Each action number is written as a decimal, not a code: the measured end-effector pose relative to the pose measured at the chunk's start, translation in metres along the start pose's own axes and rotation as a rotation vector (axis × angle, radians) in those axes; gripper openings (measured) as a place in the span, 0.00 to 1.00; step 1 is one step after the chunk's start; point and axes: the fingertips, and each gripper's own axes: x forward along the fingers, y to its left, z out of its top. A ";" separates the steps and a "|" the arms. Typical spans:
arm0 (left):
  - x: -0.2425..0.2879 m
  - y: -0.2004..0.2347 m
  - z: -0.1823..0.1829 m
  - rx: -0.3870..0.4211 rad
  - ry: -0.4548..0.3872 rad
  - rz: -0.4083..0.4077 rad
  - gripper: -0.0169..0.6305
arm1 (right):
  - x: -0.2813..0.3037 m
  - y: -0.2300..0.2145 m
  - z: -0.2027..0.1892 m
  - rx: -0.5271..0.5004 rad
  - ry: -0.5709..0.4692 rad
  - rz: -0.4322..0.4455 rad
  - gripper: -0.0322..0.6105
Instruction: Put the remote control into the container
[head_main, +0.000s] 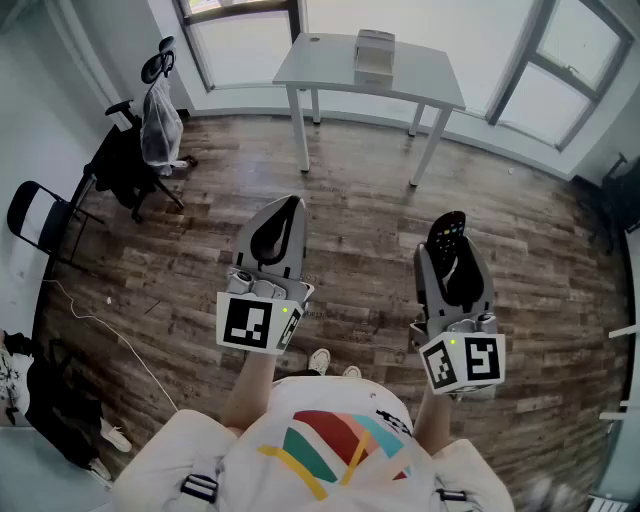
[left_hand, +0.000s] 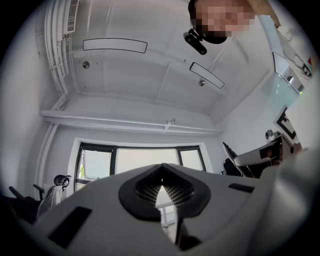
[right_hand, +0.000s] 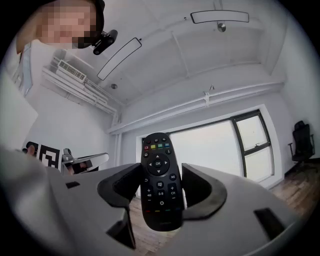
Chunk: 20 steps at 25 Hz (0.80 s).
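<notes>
A black remote control (right_hand: 160, 180) with coloured buttons stands upright between the pads of my right gripper (right_hand: 160, 189), which is shut on it. In the head view the remote control (head_main: 446, 234) sticks out past the tip of the right gripper (head_main: 449, 252), held in the air above the wooden floor. My left gripper (head_main: 281, 216) hangs beside it at the left, its jaws shut with nothing in them; in its own view the left gripper (left_hand: 161, 170) points up at the windows. The pale container (head_main: 374, 55) stands on a white table (head_main: 320, 62) farther ahead by the windows.
An office chair (head_main: 140, 150) draped with a white bag stands at the left, with a black folding chair (head_main: 35, 222) and a dark bag (head_main: 55, 400) near the wall. A thin cable (head_main: 110, 335) lies on the floor. Dark furniture (head_main: 605, 205) lines the right wall.
</notes>
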 end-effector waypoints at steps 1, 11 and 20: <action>0.000 -0.001 0.000 0.000 0.000 -0.002 0.04 | -0.001 -0.001 0.000 -0.001 0.000 -0.003 0.45; 0.003 -0.003 0.000 -0.003 -0.005 -0.021 0.03 | -0.006 -0.007 0.004 0.024 -0.016 -0.038 0.45; 0.003 0.007 -0.007 -0.018 -0.001 -0.026 0.03 | 0.001 -0.002 0.002 0.023 -0.017 -0.050 0.45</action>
